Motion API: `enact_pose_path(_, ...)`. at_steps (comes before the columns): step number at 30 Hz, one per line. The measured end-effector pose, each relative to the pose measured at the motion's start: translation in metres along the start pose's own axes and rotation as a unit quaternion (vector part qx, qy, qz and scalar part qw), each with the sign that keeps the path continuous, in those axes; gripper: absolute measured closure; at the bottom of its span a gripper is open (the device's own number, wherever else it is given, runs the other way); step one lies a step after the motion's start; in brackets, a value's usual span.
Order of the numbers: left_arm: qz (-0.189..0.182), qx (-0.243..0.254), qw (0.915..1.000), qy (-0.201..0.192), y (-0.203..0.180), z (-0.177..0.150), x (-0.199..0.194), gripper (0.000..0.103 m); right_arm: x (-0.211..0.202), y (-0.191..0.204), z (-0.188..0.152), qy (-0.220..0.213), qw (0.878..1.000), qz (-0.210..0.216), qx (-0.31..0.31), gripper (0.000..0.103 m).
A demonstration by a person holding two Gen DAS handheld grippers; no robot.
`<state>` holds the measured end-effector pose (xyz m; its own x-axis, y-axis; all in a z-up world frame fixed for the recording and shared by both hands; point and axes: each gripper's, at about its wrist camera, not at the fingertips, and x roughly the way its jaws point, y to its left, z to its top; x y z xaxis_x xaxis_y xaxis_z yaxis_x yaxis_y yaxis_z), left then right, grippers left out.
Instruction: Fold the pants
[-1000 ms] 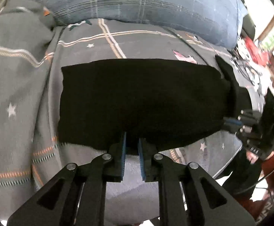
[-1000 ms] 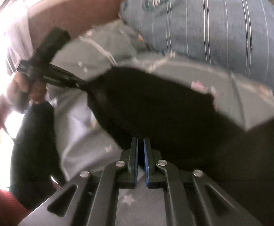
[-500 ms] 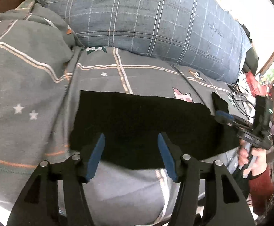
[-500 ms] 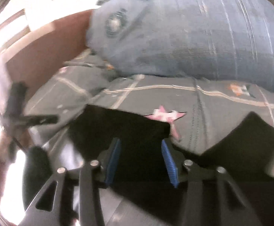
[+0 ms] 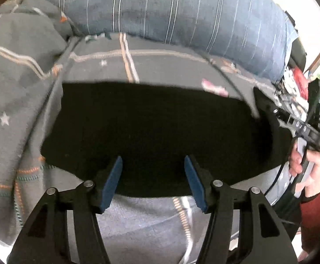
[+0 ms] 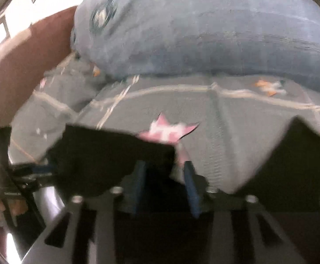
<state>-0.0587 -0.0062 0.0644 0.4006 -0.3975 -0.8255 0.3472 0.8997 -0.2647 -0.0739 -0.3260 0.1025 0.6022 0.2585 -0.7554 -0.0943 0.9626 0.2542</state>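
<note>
The black pants (image 5: pixel 155 132) lie folded into a wide flat rectangle on the grey bedspread (image 5: pixel 16 88). My left gripper (image 5: pixel 153 160) hangs open over their near edge, blue pads well apart and nothing pinched. At the right end of the pants, a hand (image 5: pixel 307 165) holds my right gripper (image 5: pixel 263 105). The right wrist view is blurred. There my right gripper (image 6: pixel 164 165) stands open over a corner of the pants (image 6: pixel 104 154), and another dark piece of cloth (image 6: pixel 292 165) lies to the right. The left gripper (image 6: pixel 34 171) shows at the far left.
A big blue striped pillow (image 5: pixel 182 11) lies across the back of the bed, close behind the pants. A brown headboard (image 6: pixel 27 55) rises at the left of the right wrist view. Cluttered items and cables (image 5: pixel 296 81) sit beyond the bed's right edge.
Both grippers were shut on the pants' edge a second ago. Both have opened and let the cloth go, and the pants now lie flat. The right gripper has swung and rolled toward the pants' corner.
</note>
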Motion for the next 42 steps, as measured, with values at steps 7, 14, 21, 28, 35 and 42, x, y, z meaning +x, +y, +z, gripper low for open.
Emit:
enact_pose_path(7, -0.035, 0.002, 0.9992, -0.02, -0.024, 0.017, 0.001, 0.045, 0.003, -0.08, 0.029, 0.035, 0.99, -0.128, 0.046, 0.033)
enact_pose_path(14, -0.043, 0.019, 0.9989, -0.006, -0.047, 0.019, 0.014, 0.045, 0.034, -0.089, 0.027, 0.051, 0.983, -0.173, 0.024, 0.098)
enact_pose_path(21, -0.061, 0.019, 0.9979, -0.01, -0.058, 0.021, 0.012, 0.045, -0.107, -0.094, 0.006, -0.041, 0.989, -0.134, 0.055, 0.1)
enact_pose_path(28, -0.087, 0.047, 0.995, 0.015, -0.095, 0.01, 0.029, 0.045, -0.153, -0.135, -0.088, 0.062, 0.981, -0.15, 0.107, 0.086)
enact_pose_path(35, -0.1, 0.068, 0.9923, 0.029, -0.124, 0.005, 0.036, 0.045, -0.175, -0.164, -0.092, 0.006, 0.972, -0.173, 0.157, 0.037)
enact_pose_path(42, -0.088, 0.045, 0.9949, 0.021, -0.111, 0.009, 0.034, 0.045, -0.109, -0.157, -0.059, 0.049, 0.974, -0.207, 0.079, 0.081)
